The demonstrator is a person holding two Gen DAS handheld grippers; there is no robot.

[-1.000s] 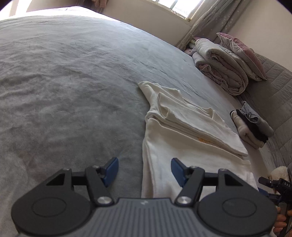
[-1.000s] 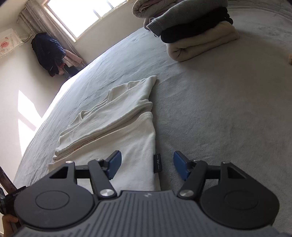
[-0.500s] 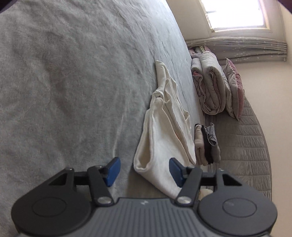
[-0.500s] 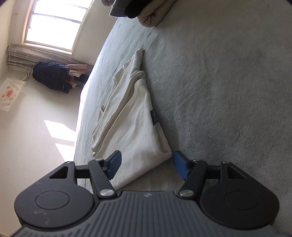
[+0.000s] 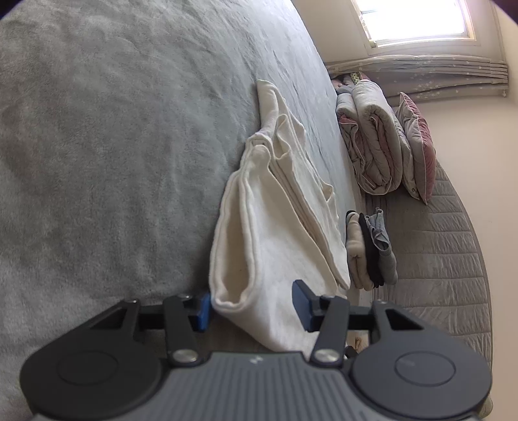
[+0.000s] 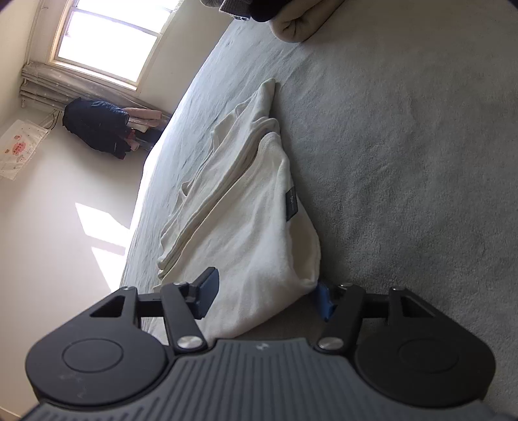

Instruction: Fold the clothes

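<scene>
A cream shirt, partly folded, lies lengthwise on the grey bed cover. In the left wrist view its near corner sits between the blue pads of my left gripper. The jaws are closing, with the left pad at the fabric's folded edge. In the right wrist view the shirt, with a small black label, has its other near corner between the pads of my right gripper. These jaws are closing too, and neither pair visibly pinches the cloth.
A stack of folded clothes lies to the right of the shirt, seen again at the top of the right wrist view. A rolled duvet and a pink pillow rest by the window. Dark coats hang at the wall.
Both grippers have rolled and sunk toward the bed. The shirt's two near corners have come in between their pads, and both pairs of jaws have narrowed.
</scene>
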